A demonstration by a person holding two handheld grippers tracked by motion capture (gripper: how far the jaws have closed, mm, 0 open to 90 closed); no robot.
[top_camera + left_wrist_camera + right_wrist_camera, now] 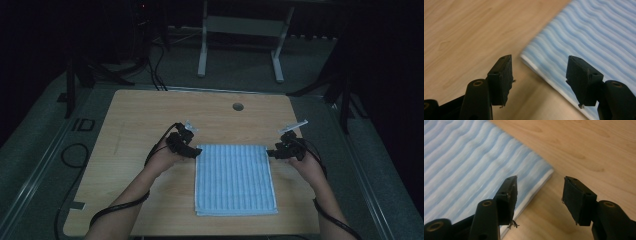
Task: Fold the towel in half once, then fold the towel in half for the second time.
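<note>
A folded blue-and-white striped towel [235, 179] lies flat on the near half of the wooden surface [140, 120], its long sides running away from the person. The cloth shows stacked layers along its edge in both gripper views. At the towel's far left corner sits the left gripper [189, 149], and the left gripper view shows its fingers [501, 77] spread, straddling that corner: one over bare wood, the other over the striped cloth [599, 37]. At the towel's far right corner sits the right gripper [276, 152], its fingers [510, 195] likewise spread, one above the cloth [469, 170], the other above the wood just beside the towel's edge. Neither pair holds anything. Beyond the towel, a round cable hole [238, 106] marks the far edge of the surface.

The step in hand appears to be the approach to the two far corners, likely for another fold. The next move calls for lowering each gripper until one finger slips under the layered edge, then pinching all layers together before lifting evenly on both sides.
</note>
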